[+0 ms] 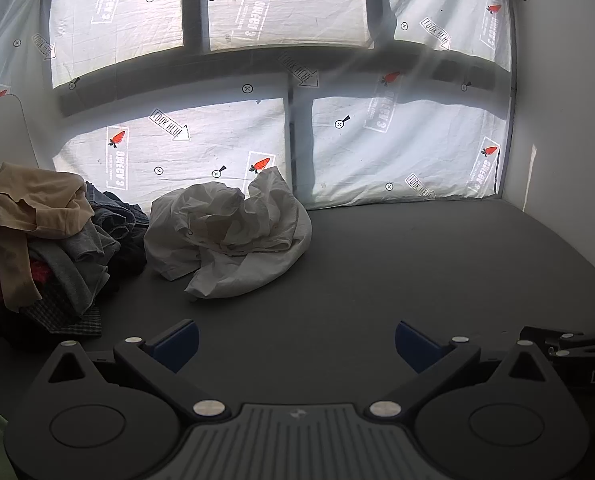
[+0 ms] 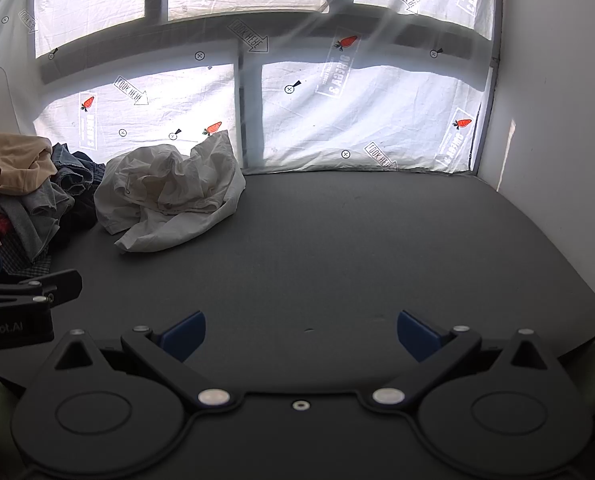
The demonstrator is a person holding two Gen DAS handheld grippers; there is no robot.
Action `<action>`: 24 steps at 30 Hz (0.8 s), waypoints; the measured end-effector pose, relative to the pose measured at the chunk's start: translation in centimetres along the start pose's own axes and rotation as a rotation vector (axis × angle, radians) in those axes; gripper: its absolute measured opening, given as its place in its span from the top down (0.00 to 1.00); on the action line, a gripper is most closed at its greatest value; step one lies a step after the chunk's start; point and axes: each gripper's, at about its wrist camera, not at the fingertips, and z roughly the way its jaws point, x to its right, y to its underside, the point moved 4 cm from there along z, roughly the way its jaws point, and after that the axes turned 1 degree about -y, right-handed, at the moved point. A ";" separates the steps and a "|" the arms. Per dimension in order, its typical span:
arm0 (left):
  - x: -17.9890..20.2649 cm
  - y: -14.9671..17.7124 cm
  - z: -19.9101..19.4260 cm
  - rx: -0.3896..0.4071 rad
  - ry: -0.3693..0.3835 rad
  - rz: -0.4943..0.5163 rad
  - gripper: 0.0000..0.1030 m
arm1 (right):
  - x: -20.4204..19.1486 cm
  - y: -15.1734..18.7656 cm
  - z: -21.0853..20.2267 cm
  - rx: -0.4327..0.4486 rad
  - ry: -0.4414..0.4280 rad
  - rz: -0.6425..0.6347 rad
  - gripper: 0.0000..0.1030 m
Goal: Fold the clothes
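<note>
Dark grey worktop [image 1: 397, 272], mostly bare. Heaped mixed clothes pile [image 1: 45, 240] at far left. Crumpled white garment [image 1: 229, 232] just beside it, near the back wall. Left gripper [image 1: 296, 342] and right gripper [image 2: 301, 334] both spread wide, empty, above the worktop.

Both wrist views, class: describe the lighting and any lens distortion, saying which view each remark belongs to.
Left wrist view: strong backlight through the covered window leaves the clothes pile dim; the fisheye bows the window frame and darkens the corners. Right wrist view: the same glare behind the white garment; the dark table is evenly lit and its far edge curves.
</note>
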 end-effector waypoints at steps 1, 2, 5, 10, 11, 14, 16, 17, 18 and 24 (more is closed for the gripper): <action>0.0 0.0 0.0 0.000 0.000 0.001 0.00 | 0.0 0.0 0.0 -0.001 0.000 0.000 0.00; 0.0 0.1 0.0 0.000 0.000 0.001 0.00 | 0.0 0.0 0.0 -0.001 0.000 0.000 0.00; 0.0 0.0 0.1 -0.002 0.000 0.003 0.00 | 0.0 0.0 0.2 -0.002 0.001 -0.001 0.00; 0.0 0.1 0.1 -0.001 0.001 0.006 0.00 | -0.1 0.1 0.3 -0.002 0.005 -0.003 0.00; 0.0 0.1 0.1 -0.001 0.001 0.006 0.00 | -0.1 0.1 0.3 -0.003 0.006 -0.003 0.00; 0.1 0.4 0.2 0.001 -0.001 0.006 0.00 | -0.1 0.1 0.3 -0.002 0.007 -0.004 0.00; 0.1 0.4 0.2 0.000 -0.001 0.007 0.00 | -0.1 0.2 0.3 -0.002 0.005 -0.004 0.00; 0.1 0.4 0.2 0.000 -0.001 0.007 0.00 | -0.1 0.2 0.3 -0.003 0.004 -0.004 0.00; 0.1 0.4 0.3 0.000 -0.001 0.007 0.00 | -0.1 0.2 0.4 -0.003 0.004 -0.005 0.00; 0.0 0.4 0.4 -0.001 0.002 0.006 0.00 | 0.0 0.3 0.4 -0.002 0.006 -0.006 0.00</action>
